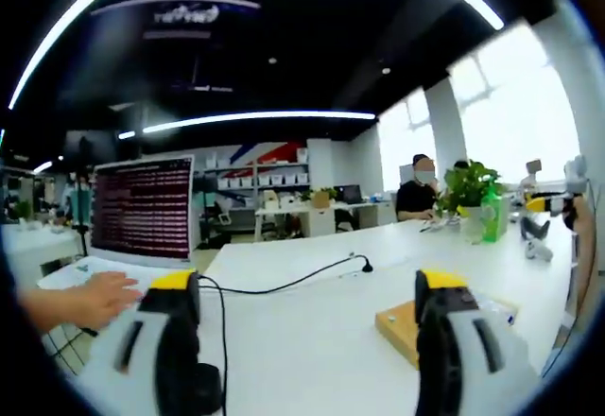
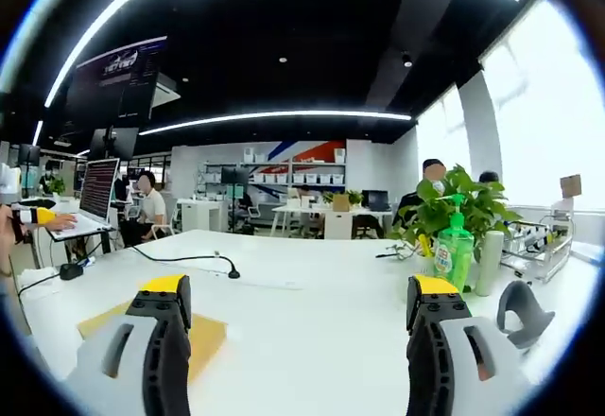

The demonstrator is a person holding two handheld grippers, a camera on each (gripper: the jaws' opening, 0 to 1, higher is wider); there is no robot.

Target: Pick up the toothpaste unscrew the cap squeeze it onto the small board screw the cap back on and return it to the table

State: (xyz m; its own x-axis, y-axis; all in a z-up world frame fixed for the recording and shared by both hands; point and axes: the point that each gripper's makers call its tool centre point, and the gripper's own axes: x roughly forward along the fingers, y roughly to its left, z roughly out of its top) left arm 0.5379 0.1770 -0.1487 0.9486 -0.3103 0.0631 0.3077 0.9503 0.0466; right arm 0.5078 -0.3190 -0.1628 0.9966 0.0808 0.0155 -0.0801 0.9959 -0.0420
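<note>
In the left gripper view, the left gripper (image 1: 307, 307) is held over a white table (image 1: 312, 340) with its yellow-tipped jaws spread wide and nothing between them. A wooden board (image 1: 399, 326) lies on the table just behind the right-hand jaw, and something pale with blue on it, too blurred to be made out, rests on the board's far part. A black cable (image 1: 284, 286) runs across the table between the jaws. To the left a hand (image 1: 95, 298) rests by a laptop (image 1: 142, 210). Further right a potted plant (image 1: 470, 187) and a green bottle (image 1: 492, 217) are seen, and a seated person (image 1: 416, 194) behind them.

In the right gripper view, the right gripper (image 2: 298, 303) is likewise released, jaws apart and empty above the same table (image 2: 312, 293). The board (image 2: 203, 333) is seen behind the left-hand jaw. The plant (image 2: 454, 206) and the green pump bottle (image 2: 454, 246) stand to the right, beside a white cylinder (image 2: 489, 260). The toothpaste cannot be told with certainty in either view
</note>
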